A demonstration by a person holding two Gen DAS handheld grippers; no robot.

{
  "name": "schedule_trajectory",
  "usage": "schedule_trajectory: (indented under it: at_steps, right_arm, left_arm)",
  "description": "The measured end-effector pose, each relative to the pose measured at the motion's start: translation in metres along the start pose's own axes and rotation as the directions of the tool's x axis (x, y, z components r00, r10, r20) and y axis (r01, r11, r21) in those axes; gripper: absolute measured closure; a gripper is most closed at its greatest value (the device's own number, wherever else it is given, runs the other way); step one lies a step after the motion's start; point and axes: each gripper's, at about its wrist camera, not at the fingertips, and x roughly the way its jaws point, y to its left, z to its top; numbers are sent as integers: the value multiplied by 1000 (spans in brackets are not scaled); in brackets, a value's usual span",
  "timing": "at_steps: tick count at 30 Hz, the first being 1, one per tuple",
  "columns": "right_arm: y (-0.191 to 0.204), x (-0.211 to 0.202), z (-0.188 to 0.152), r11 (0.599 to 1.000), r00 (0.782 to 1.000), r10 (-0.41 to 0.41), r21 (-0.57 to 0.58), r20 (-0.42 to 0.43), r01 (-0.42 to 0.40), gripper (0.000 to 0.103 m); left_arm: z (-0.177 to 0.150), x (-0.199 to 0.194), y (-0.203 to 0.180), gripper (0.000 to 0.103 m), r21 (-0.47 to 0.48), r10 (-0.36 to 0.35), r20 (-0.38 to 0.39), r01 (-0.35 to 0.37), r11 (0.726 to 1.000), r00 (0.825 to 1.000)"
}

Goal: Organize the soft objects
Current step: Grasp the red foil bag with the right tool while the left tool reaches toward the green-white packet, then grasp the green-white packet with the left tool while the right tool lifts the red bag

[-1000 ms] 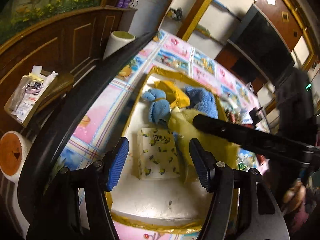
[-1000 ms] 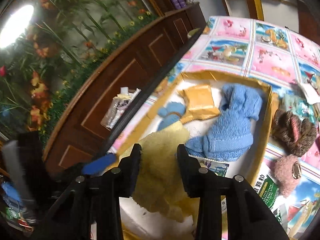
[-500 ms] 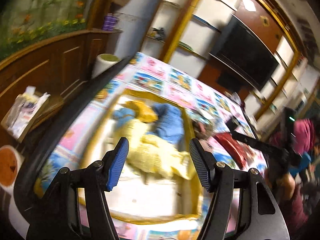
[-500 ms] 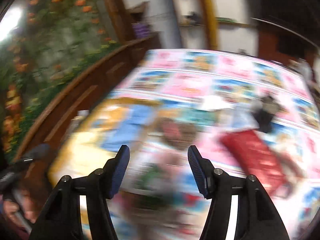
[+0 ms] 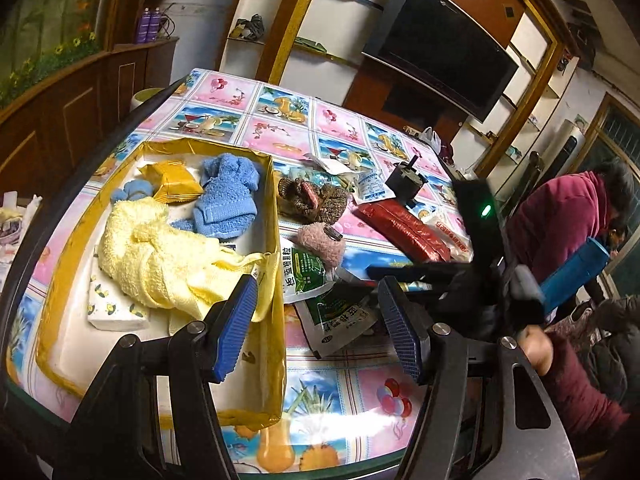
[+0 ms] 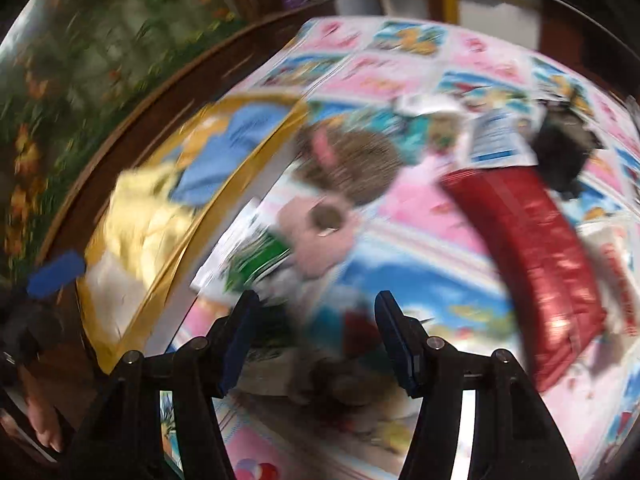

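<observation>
A gold-rimmed box [image 5: 276, 240] on the table holds a yellow towel [image 5: 160, 256], a blue towel [image 5: 226, 196], a small blue cloth [image 5: 132, 192], an orange packet [image 5: 176, 180] and a tissue pack [image 5: 116, 312]. My left gripper [image 5: 316, 296] hangs open over the box's right wall, nothing between its pads. To the right of the box lie a pink fluffy item [image 6: 320, 228] and a brown knitted item [image 6: 352, 164]. My right gripper [image 6: 316, 304] hovers just in front of the pink item; its jaws are closing with nothing between them. The right wrist view is blurred.
Green sachets [image 5: 308, 272], a red packet [image 5: 404, 232], a white sachet [image 5: 370, 184] and a black block [image 5: 408, 180] lie on the patterned tablecloth. A person in a maroon top [image 5: 568, 216] sits at the right. A dark wooden cabinet [image 5: 60, 112] runs behind the table's left side.
My right gripper let go of the yellow towel in the box, opened, and swung right over the loose items. My left gripper drew back and right, from over the tissue pack to the box's right wall.
</observation>
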Motion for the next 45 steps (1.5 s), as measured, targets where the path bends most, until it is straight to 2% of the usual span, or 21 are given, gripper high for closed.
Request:
schedule_trajectory:
  at_steps: [1, 2, 4, 7, 10, 12, 15, 16, 18, 20, 21, 22, 23, 27, 33, 34, 35, 36, 38, 41, 45]
  right_arm:
    - [8, 4, -4, 1000, 1000, -3, -22, -14, 3, 67]
    - [11, 6, -7, 1000, 1000, 8, -29, -21, -9, 82]
    - [9, -1, -13, 998, 998, 58, -6, -4, -58, 94]
    - [-1, -16, -23, 1000, 1000, 26, -6, 5, -26, 95]
    - [-20, -25, -38, 999, 1000, -21, 28, -10, 22, 95]
    - [-32, -35, -45, 998, 999, -32, 45, 1, 32, 90]
    - [-44, -51, -48, 999, 1000, -4, 49, 17, 3, 90]
    - [-50, -60, -46, 998, 999, -10, 61, 47, 7, 90]
    - [-62, -76, -37, 994, 990, -75, 82, 116, 65, 72]
    - [-72, -87, -24, 984, 966, -169, 94, 193, 153, 28]
    - [-79, -89, -17, 976, 951, -211, 104, 227, 192, 24]
    - [-84, -88, -7, 967, 937, -250, 115, 243, 228, 23]
    - [-91, -83, 2, 961, 933, -273, 118, 236, 252, 23]
    - [-107, -49, 31, 947, 936, -320, 72, 148, 312, 23]
    - [-112, -4, 28, 935, 935, -354, -5, -13, 354, 23]
    - [-111, -2, 25, 932, 931, -364, 1, -13, 364, 25]
    - [-112, -6, 22, 934, 934, -356, 24, -10, 356, 35]
    - [-113, -9, 19, 938, 939, -343, 47, -20, 344, 39]
    - [-116, -19, 10, 944, 948, -316, 84, -32, 318, 47]
    - [-117, -31, -10, 947, 953, -299, 112, -42, 302, 47]
    - [-119, -44, -31, 949, 961, -273, 151, -50, 278, 47]
  left_arm:
    - [0, -2, -2, 40, 3, 3, 4, -3, 1000, 1000]
    - [-1, -3, -4, 40, 11, 6, 9, -6, 1000, 1000]
    - [-2, -1, -10, 40, 33, 3, 6, -3, 999, 1000]
    - [-5, 10, -22, 40, 87, -12, -28, 14, 996, 1000]
    - [-11, 27, -35, 40, 124, -32, -74, 41, 991, 997]
    - [-16, 38, -42, 40, 137, -45, -107, 59, 989, 993]
    - [-22, 56, -51, 40, 154, -59, -156, 83, 985, 986]
    - [-23, 61, -53, 40, 158, -62, -171, 89, 983, 983]
    - [-25, 70, -57, 40, 160, -71, -194, 103, 982, 979]
    - [-27, 75, -61, 40, 159, -79, -206, 113, 981, 975]
    - [-28, 76, -61, 40, 160, -84, -210, 119, 980, 974]
    - [-30, 77, -63, 40, 163, -89, -213, 125, 979, 973]
    - [-31, 78, -63, 40, 167, -93, -217, 130, 977, 972]
    - [-35, 78, -66, 40, 187, -104, -224, 147, 971, 969]
    - [-36, 76, -72, 40, 229, -127, -215, 176, 957, 968]
    - [-36, 78, -74, 40, 246, -124, -215, 177, 953, 969]
    - [-36, 80, -78, 40, 265, -116, -214, 172, 949, 970]
    - [-35, 82, -80, 40, 285, -104, -212, 164, 944, 972]
    - [-35, 89, -89, 40, 347, -82, -206, 151, 926, 975]
    - [-34, 102, -101, 40, 417, -82, -220, 170, 893, 972]
    - [-31, 128, -116, 40, 485, -91, -271, 218, 847, 958]
